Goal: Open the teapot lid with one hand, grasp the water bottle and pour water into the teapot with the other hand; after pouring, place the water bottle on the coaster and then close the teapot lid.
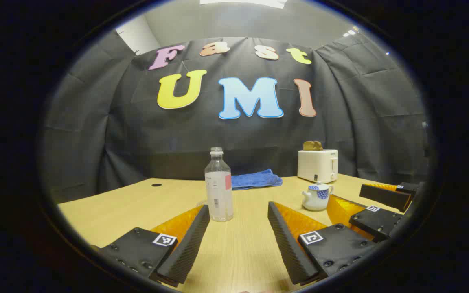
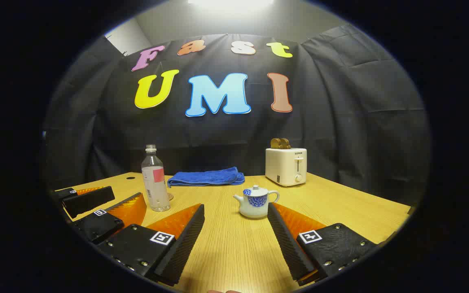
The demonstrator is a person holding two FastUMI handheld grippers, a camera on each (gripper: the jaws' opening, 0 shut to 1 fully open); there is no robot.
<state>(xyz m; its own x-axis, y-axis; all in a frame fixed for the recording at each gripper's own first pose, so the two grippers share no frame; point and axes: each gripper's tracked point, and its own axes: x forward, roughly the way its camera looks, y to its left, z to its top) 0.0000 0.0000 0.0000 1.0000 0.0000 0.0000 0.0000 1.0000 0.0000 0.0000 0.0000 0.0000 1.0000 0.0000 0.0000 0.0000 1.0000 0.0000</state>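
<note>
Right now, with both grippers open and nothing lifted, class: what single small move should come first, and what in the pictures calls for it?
Probably ease the right gripper forward to the teapot and take its lid. The lid is still on, so no water can go in yet. The teapot stands just ahead between its open fingers, while the bottle stands upright ahead of the left gripper, ready for pouring afterwards.

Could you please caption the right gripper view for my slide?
Open right gripper faces the lidded teapot; water bottle stands at left.
</note>
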